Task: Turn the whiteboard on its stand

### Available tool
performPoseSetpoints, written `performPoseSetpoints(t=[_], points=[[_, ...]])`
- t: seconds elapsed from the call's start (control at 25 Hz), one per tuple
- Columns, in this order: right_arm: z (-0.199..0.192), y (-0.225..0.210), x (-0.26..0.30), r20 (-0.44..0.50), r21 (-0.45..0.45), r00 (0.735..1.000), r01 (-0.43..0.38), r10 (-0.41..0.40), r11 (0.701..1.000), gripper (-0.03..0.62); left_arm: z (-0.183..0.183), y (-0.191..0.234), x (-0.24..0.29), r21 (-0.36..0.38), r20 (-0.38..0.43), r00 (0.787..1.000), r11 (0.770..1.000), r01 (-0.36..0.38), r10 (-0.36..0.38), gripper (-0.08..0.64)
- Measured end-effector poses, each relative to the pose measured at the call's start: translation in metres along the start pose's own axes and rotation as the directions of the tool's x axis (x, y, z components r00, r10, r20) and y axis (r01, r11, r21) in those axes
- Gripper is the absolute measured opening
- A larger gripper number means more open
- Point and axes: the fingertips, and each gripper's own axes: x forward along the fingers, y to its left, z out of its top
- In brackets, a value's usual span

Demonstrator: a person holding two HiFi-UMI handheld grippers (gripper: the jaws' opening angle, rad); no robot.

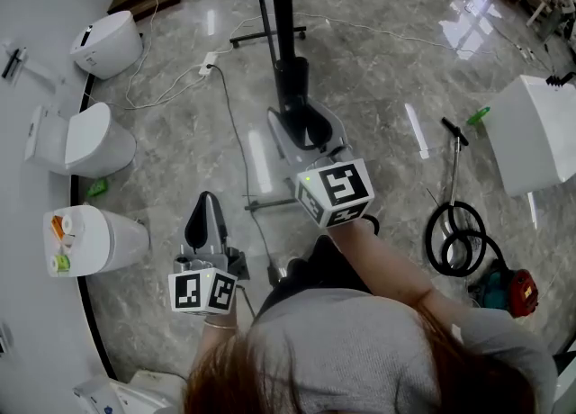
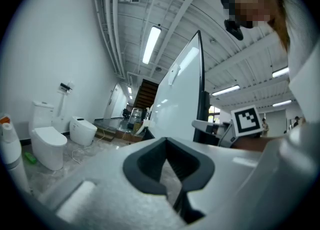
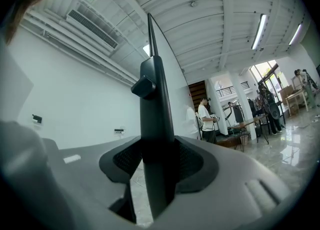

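From above in the head view, the whiteboard (image 1: 286,16) shows edge-on as a dark upright strip over its stand's foot (image 1: 268,39). My right gripper (image 1: 301,129) is shut on the board's dark side frame (image 3: 156,124), which fills the space between the pads (image 3: 195,166). The white face (image 3: 172,94) slants away behind the frame. My left gripper (image 1: 205,216) hangs lower left of the board, apart from it, and touches nothing. Its jaws (image 2: 170,174) meet at the tips and hold nothing. The left gripper view shows the board's white face (image 2: 180,94) tilted, with my right gripper (image 2: 220,130) beside it.
Three white toilets (image 1: 106,43) (image 1: 85,140) (image 1: 90,239) line the left wall. A cable (image 1: 236,133) runs across the marble floor. A white box (image 1: 540,133), a coiled hose (image 1: 459,237) and a red tool (image 1: 513,291) lie to the right. A person (image 3: 206,119) stands far behind.
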Motion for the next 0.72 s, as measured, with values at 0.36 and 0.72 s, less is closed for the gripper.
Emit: performPoseSetpoints(t=[0.36, 0.72], points=[[0.003, 0.024, -0.024, 0.025, -0.021, 1.000, 0.019, -0.018, 1.000, 0.176, -0.005, -0.013, -0.022, -0.003, -0.027, 0.995, 0.995, 0.098, -0.098, 0.002], [0.001, 0.037, -0.048, 0.009, -0.016, 1.000, 0.021, -0.021, 1.000, 0.184, -0.013, -0.036, -0.050, -0.013, -0.035, 0.986, 0.987, 0.162, -0.162, 0.002]])
